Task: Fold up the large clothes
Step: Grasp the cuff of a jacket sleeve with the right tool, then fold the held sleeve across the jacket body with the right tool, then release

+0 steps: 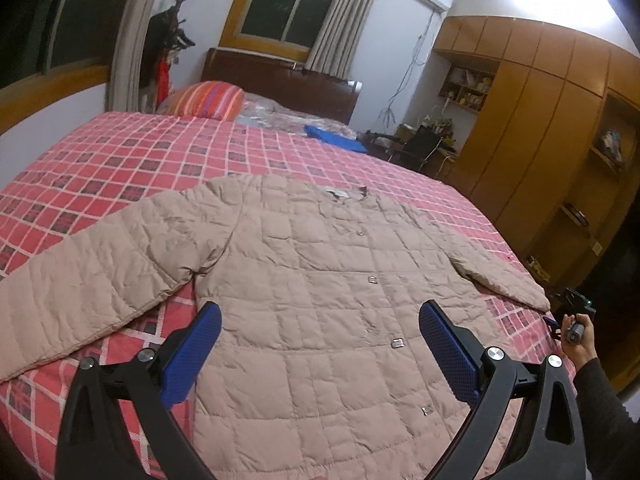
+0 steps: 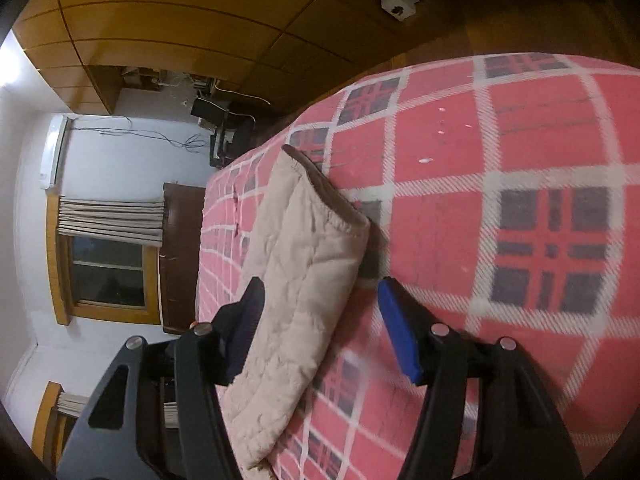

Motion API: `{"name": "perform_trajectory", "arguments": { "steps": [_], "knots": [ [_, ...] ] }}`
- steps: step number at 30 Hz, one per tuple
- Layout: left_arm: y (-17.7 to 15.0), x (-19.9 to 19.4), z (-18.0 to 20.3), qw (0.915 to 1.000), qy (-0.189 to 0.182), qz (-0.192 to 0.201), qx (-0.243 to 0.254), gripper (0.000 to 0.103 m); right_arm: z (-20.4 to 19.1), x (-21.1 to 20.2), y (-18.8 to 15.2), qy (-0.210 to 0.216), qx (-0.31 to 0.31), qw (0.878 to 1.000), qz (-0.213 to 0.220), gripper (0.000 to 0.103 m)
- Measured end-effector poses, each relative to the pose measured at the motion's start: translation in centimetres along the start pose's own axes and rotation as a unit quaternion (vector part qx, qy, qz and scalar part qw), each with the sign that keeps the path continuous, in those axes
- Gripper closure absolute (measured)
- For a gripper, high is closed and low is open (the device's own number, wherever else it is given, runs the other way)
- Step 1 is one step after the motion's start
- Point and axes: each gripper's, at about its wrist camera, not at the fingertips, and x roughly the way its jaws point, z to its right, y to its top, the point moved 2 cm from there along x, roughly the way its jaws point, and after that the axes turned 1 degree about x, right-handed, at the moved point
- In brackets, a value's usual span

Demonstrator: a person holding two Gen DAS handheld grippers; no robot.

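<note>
Blue-padded left gripper (image 1: 320,330): jaws spread wide, empty, hovering above the lower front panel of the quilted beige jacket (image 1: 304,280), touching nothing. Right gripper (image 2: 320,320): rolled on its side, jaws likewise apart and holding nothing, straddling the jacket's right sleeve (image 2: 296,288) just short of its brown-lined cuff (image 2: 326,188); whether either pad touches the fabric cannot be told. Jacket: laid face up, snaps showing, across the near half of the bed (image 1: 132,160), hem toward the near edge, collar toward the headboard, both sleeves spread outward; right sleeve end lies close to the bed's right edge. Bed covering: red plaid blanket (image 2: 520,152). Other items: striped pillow (image 1: 208,100) and blue folded item (image 1: 332,136) at the far end, well apart from the jacket; wooden wardrobe (image 1: 540,120) beyond the right edge. A hand (image 1: 580,340) at the bed's right edge holds the right gripper's handle. Stage, judged: no fold made yet; sleeve pickup seems to be the step in hand. Risks, judged: puffy, slippery padding may squirt from a shallow pinch; closing too low could catch the blanket along with the sleeve and drag it; a sleeve released near the right edge could slide off the bed; lifting one sleeve alone may skew the body and spoil the fold line.
</note>
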Motion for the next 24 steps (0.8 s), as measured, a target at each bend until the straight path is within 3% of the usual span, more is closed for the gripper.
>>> {"name": "perform_trajectory", "arguments": {
  "steps": [4,7,9,12,19,24],
  "knots": [
    [0.5,1.5,-0.2,0.9997,-0.009,-0.016,-0.016,0.004,-1.2,1.5,0.7,-0.002,-0.012,1.0,0.003,0.044],
    [0.9,2.5,-0.6,0.9985,-0.022,-0.034,-0.037,0.004,-1.6,2.7,1.1,0.0,-0.019,1.0,0.0,0.06],
    [1.1,2.8,-1.0,0.9973,-0.032,-0.041,-0.052,0.004,-1.8,3.2,1.3,-0.003,-0.026,1.0,-0.001,0.077],
    [1.4,2.8,-1.7,0.9954,-0.042,-0.05,-0.069,0.004,-3.1,2.8,1.0,-0.002,-0.043,0.999,0.011,0.09],
    [1.5,0.8,-2.2,0.9951,-0.058,-0.035,-0.072,0.004,-9.6,-0.5,-1.1,0.012,-0.125,0.991,0.036,0.095],
    [1.3,-1.2,-2.3,0.9957,-0.06,-0.017,-0.069,0.004,-15.8,-3.1,-3.8,0.042,-0.194,0.979,0.047,0.095]
  ]
}}
